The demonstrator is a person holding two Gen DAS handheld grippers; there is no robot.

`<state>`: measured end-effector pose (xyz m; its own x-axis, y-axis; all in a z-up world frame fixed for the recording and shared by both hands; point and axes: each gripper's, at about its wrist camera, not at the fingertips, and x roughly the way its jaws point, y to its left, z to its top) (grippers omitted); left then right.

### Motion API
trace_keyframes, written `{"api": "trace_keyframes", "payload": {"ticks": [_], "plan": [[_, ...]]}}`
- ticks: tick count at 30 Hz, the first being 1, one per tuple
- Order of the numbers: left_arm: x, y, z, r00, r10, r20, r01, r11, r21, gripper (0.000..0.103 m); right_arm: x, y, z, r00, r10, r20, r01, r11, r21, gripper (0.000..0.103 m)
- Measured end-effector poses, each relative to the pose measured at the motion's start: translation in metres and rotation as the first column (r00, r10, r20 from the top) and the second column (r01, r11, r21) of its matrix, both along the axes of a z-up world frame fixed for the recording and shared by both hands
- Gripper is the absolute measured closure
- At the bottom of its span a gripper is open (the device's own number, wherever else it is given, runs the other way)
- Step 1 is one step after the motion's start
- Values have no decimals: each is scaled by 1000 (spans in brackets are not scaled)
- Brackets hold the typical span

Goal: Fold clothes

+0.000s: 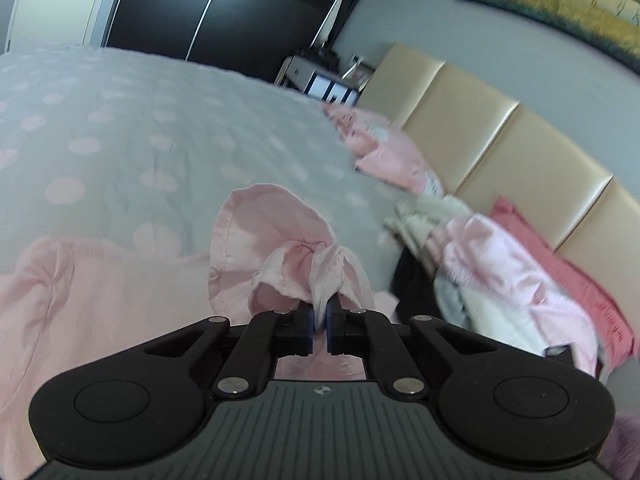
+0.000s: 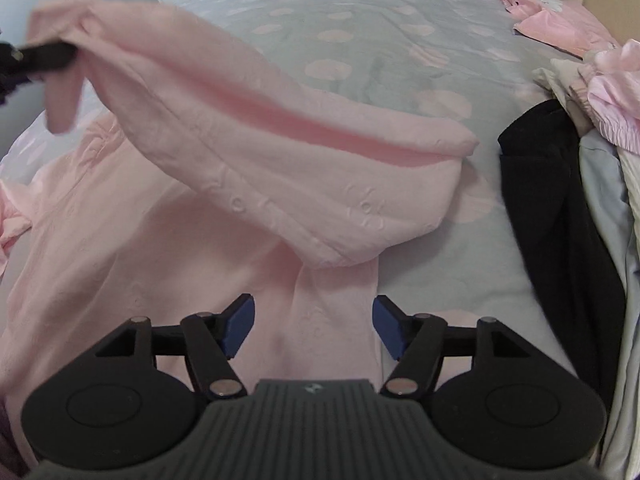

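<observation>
The left tongs (image 1: 319, 322) are closed tight on a bunched edge of the pale pink garment (image 1: 276, 248), the cloth pinched between the blue pads and ruffled up just ahead of them. In the right wrist view the same tongs (image 2: 44, 56) show at the left edge, lifting that part of the pink garment (image 2: 248, 136) clear of the bed (image 2: 360, 32), so that it hangs in a long sagging fold above the rest of the piece, which lies spread flat on the grey bedspread with pink dots.

The right tongs (image 2: 313, 326) stand wide apart, with nothing pressed between the blue pads; they hover just over a flat stretch of the garment, near its right-hand edge, and whether they touch the cloth cannot be told.

To the right of the garment, a pile of other clothes (image 2: 600, 168) lies on the bed: a black piece (image 2: 560, 220) nearest, then pale blue, cream and frilled pink ones. In the left wrist view a red item (image 1: 568, 272) lies against the beige padded headboard (image 1: 500, 136), and a pink pillow (image 1: 388, 152) rests further along it
</observation>
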<state>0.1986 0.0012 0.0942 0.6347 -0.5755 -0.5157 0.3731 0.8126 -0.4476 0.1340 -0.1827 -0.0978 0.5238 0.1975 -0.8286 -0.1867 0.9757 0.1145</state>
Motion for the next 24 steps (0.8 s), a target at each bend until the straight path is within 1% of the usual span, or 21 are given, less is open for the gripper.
{"api": "trace_keyframes", "payload": {"ticks": [4,8,11,13,15,16,17,19,20,21,22,24], "plan": [[-1,15,16,999,33,40,-31,998,-49,100,18,4,-7,998,-63,16,63,998,-23,35],[-1,34,25,996,67,52,-63,995,-79,100,34,4,-13,995,-75,63,77,996,-35,37],[-2,46,23,995,91,44,-88,994,-67,100,43,3,-14,991,-85,102,90,995,-42,43],[-3,55,22,994,105,33,-103,993,-60,100,49,-1,-13,988,-106,114,111,993,-45,52],[-3,66,15,990,139,1,-139,990,-25,100,56,-7,-15,989,-127,72,131,990,-44,77],[-3,72,11,987,158,-16,-158,987,-7,100,58,-11,-17,989,-138,53,140,990,-32,85],[-3,78,7,984,176,-32,-176,984,12,100,59,-16,-18,988,-148,36,149,989,-18,97],[-2,90,0,975,214,-63,-211,976,51,100,58,-21,-15,983,-178,34,180,983,-38,97],[-1,94,-10,964,244,-105,-235,968,92,100,56,-23,-14,980,-194,34,195,979,-50,103],[1,98,-21,949,274,-156,-252,957,146,100,55,-26,-14,978,-205,38,207,976,-67,103],[0,102,-34,935,291,-204,-253,948,192,100,54,-29,-14,975,-216,43,219,972,-85,103],[-1,103,-53,926,289,-243,-227,940,255,100,53,-39,-16,972,-233,17,234,971,-53,103]]}}
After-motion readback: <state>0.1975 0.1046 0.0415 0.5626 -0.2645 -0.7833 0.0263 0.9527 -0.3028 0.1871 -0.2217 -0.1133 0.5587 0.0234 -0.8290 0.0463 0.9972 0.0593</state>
